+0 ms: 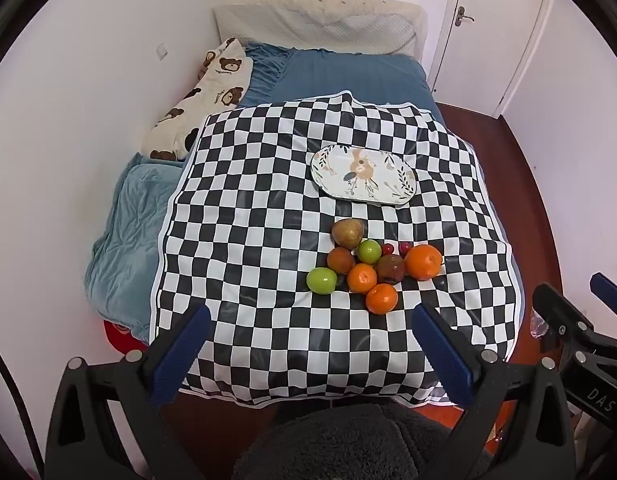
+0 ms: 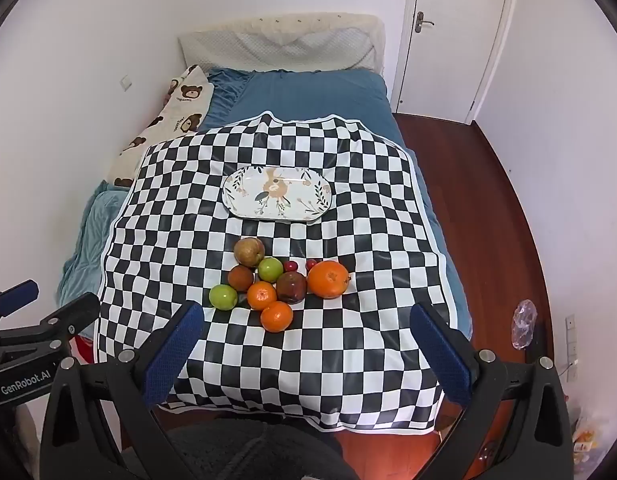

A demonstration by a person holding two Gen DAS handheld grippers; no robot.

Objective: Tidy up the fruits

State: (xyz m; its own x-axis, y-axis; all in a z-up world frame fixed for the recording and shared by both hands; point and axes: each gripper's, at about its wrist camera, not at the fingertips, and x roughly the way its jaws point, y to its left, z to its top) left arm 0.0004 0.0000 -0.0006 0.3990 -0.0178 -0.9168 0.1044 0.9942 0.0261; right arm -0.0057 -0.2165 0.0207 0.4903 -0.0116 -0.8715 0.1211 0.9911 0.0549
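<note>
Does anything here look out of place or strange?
Nothing is spilled or damaged. The fruits all lie heaped on the checkered cloth, while the floral plate behind them holds none. Oddly, this is laid out on a bed.

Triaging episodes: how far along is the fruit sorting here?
Done: nothing visibly; the floral plate holds no fruit. In hand: nothing; left gripper and right gripper are both open, held short of the pile. Left: all the fruit, including the large orange, both green apples and the pear, lies clustered on the checkered cloth.
</note>
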